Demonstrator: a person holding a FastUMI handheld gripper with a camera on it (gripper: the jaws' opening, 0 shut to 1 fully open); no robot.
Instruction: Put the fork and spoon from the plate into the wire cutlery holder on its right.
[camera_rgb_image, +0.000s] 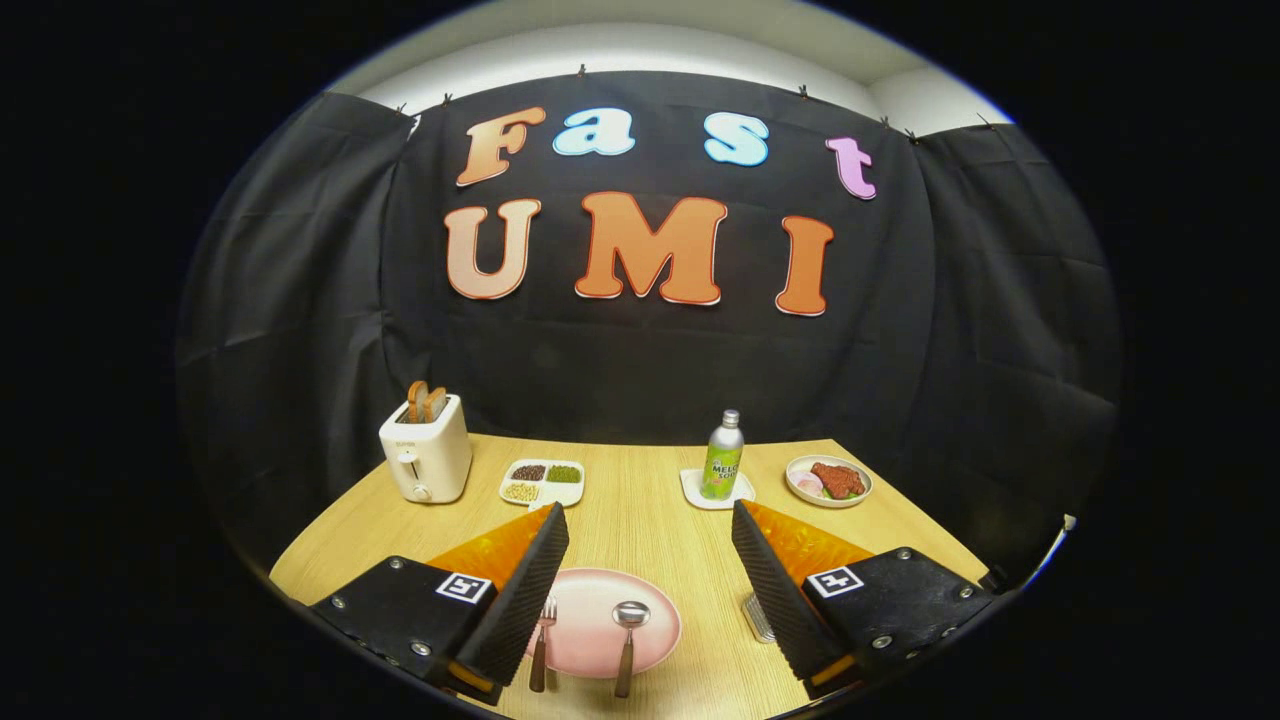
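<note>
Two fingers of my gripper (650, 560) stand spread wide, holding nothing. Between them I see the pink plate (590, 640) carrying fork (541, 645) and spoon (627, 635), both lengthwise, heads pointing away from me. The wire cutlery holder (757, 618) peeks beside the right finger.

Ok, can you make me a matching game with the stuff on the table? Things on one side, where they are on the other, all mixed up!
Things
1. fork
2. spoon
3. green bottle
4. toaster

Places
A. on a white coaster, beyond the open gripper
B. on the pink plate, close to the left finger
C. far corner of the table, with toast sticking out
D. middle of the pink plate, between the fingers

Pairs: 1-B, 2-D, 3-A, 4-C
</note>
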